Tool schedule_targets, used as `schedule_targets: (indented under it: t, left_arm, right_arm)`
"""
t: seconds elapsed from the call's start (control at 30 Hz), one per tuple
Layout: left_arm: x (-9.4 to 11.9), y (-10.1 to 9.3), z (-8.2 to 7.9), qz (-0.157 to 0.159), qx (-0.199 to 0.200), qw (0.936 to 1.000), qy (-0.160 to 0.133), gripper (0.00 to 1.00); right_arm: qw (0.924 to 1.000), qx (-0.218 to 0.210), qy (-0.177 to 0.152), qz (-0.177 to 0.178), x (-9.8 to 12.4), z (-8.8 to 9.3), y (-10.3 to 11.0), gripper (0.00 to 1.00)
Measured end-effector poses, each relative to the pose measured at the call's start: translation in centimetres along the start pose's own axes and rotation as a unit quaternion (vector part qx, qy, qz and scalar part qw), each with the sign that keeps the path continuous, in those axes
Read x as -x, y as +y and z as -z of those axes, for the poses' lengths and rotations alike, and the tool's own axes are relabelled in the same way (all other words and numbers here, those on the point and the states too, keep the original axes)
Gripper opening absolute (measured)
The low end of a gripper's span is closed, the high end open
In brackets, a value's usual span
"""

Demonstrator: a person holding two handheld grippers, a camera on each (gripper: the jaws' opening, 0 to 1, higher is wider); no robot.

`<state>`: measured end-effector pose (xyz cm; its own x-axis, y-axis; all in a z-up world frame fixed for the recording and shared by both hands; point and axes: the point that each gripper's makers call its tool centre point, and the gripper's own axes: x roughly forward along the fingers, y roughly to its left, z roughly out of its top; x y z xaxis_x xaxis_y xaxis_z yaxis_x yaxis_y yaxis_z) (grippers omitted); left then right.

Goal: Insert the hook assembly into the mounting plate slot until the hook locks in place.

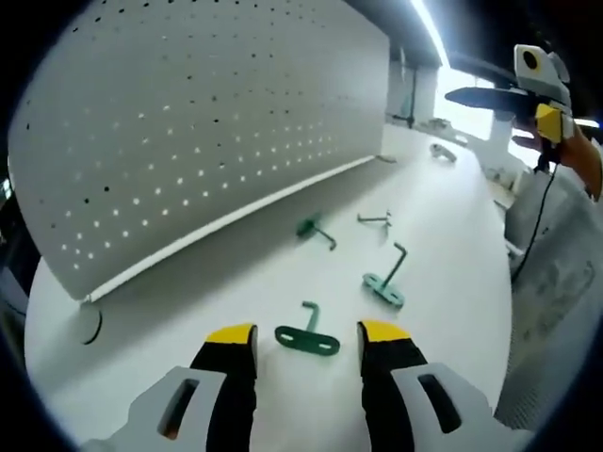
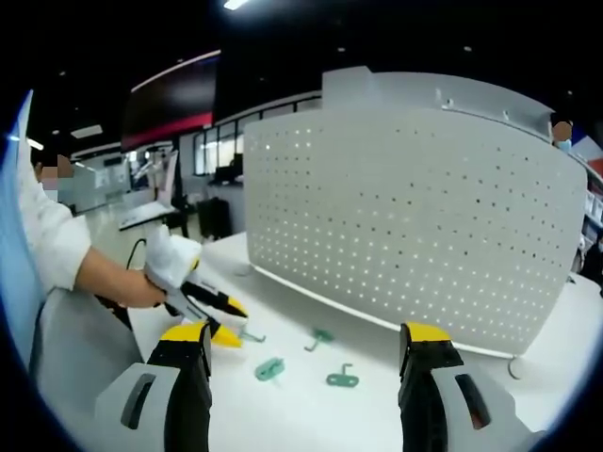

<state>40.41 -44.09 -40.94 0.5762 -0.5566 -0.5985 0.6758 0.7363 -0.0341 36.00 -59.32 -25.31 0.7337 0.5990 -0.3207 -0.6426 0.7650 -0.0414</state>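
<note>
Hooks point(image 1: 307, 338) loose on table point(image 1: 443, 207); left gripper point(image 1: 307, 341) open; right gripper point(image 2: 308, 341) open.

Background: a white table point(image 1: 452, 235) carried the work. Ceiling light strips point(image 1: 429, 28) ran overhead at one o'clock in the left gripper view. In the right gripper view, windows point(image 2: 212, 151) stood at ten o'clock, behind a second white table point(image 2: 146, 215) and a dark chair point(image 2: 212, 218).
</note>
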Motion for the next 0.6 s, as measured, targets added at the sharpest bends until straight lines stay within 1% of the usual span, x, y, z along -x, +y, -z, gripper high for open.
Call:
schedule_targets:
  t: [0.17,0.3,0.4,0.5,0.6]
  left_arm:
    - [-0.9,-0.1,0.0,-0.006,-0.002,1.0,0.005,0.4]
    - [-1.0,0.1,0.4,-0.008,-0.012,0.9998,0.012,0.37]
    - [-0.8,0.4,0.7,-0.011,-0.016,0.9996,0.019,0.35]
    - [-0.2,0.8,0.7,-0.015,-0.021,0.9995,0.02,0.34]
    - [0.2,1.3,0.9,-0.02,-0.016,0.9994,0.022,0.34]
  right_arm:
    - [1.0,-0.001,0.001,0.002,0.3,0.2,-0.1,0.83]
    - [1.0,-0.005,0.001,0.004,0.5,0.3,-0.3,0.83]
    - [1.0,-0.004,0.001,0.003,0.5,0.4,-0.3,0.83]
    - [1.0,-0.007,-0.003,0.004,0.4,0.1,-0.4,0.83]
    - [1.0,-0.007,-0.007,0.002,0.2,-0.1,-0.3,0.83]
